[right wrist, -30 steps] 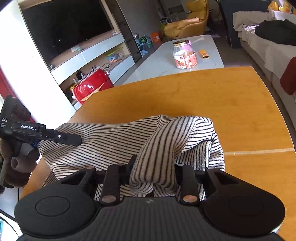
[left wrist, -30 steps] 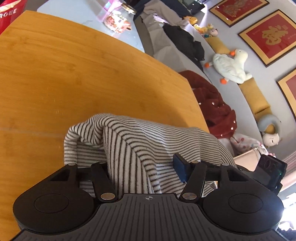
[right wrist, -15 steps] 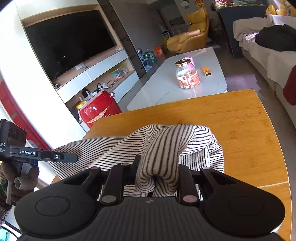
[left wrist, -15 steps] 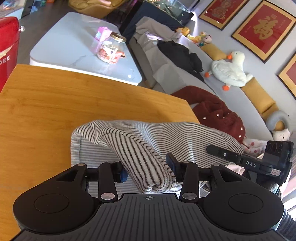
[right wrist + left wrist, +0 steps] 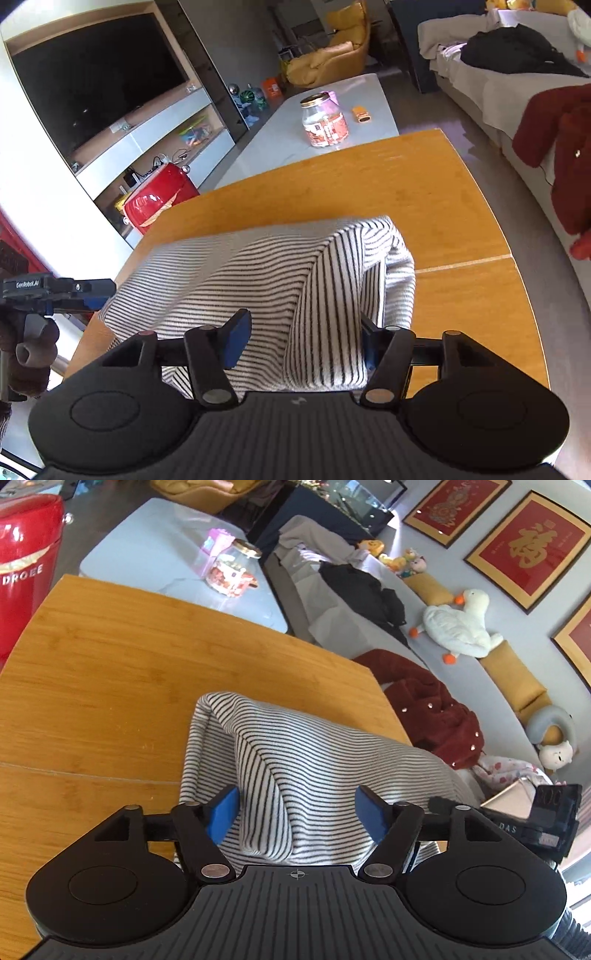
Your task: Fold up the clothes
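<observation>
Black-and-white striped knit garment (image 5: pixel 303 760) lies bunched on the honey-coloured wooden table (image 5: pixel 110 672), near the edge closest to the cameras, one layer doubled over another so the stripes meet at an angle. Reads as a fold just laid down.

Left gripper (image 5: pixel 297 810): jaws opening, blue pads wide, clear of the cloth on both sides; a ridge of fabric sits between them, ungripped.

Right gripper (image 5: pixel 301 338): jaws opening too. A raised fold stands between them; the left pad is clear, and I cannot tell whether the right pad, half hidden behind the cloth, is touching.

Judgement: each gripper sits at one end of the same folded edge, to let the layer settle evenly

Fold is loose and puffy; may spring back
</observation>
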Motion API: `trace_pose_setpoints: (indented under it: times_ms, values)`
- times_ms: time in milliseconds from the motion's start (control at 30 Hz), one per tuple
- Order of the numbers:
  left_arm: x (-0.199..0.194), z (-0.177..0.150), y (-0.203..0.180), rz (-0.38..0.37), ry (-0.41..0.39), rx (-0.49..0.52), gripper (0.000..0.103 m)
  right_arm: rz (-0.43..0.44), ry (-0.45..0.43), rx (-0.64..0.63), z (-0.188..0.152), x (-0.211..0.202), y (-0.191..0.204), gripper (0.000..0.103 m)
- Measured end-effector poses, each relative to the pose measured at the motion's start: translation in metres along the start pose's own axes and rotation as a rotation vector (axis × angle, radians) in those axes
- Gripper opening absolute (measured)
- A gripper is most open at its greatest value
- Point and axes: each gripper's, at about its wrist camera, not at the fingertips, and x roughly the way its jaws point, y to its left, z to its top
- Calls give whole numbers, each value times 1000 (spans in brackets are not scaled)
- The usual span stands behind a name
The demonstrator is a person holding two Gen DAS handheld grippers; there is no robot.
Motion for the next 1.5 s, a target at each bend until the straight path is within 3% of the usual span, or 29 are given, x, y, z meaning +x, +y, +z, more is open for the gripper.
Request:
trace_pose_setpoints:
  times_ms: [167, 267, 400, 533, 567, 633, 767, 933, 1100, 1200, 1267, 1367, 1433, 1500]
  values:
    - [29, -1, 5, -2, 53, -8, 85, -23, 16, -7, -23, 9, 4, 59]
    - [41, -3, 3, 4, 57, 5, 84, -6, -7, 18, -12, 26, 2, 46]
    - [49, 6, 4, 49, 40, 9, 54, 59, -19, 94, 16, 57, -11, 41]
    - [48, 14, 11, 93, 14, -18, 46, 158, 7, 179, 45, 86, -25, 49]
    - [47, 15, 13, 101, 8, -26, 44, 154, 3, 185, 49, 90, -26, 44]
    - [43, 14, 15, 103, -1, -32, 41, 125, -1, 159, 52, 96, -22, 26]
    - [29, 13, 9, 89, -32, -27, 30, 139, -62, 46, 58, 77, 2, 16]
    - [-10, 16, -12, 28, -103, 15, 29, 226, -143, -22, 60, 28, 25, 13]
    - [-27, -12, -20, 1, -72, 30, 30, 229, -104, -10, 36, 9, 20, 13]
    - [-21, -38, -12, 27, -18, 9, 30, 159, -35, 12, 13, 21, 8, 13]
    - [-12, -52, 0, 47, 30, -34, 30, 93, 21, 1, 0, 33, 3, 13]
    - [-9, -60, 8, 66, 46, -51, 34, 50, 7, -45, -8, 33, 4, 20]
    - [-18, -57, 2, 90, 30, -21, 41, 5, -20, -81, -4, 26, 8, 45]
    - [-31, -52, -6, 119, -6, 26, 51, -32, -66, -103, 3, 15, 10, 63]
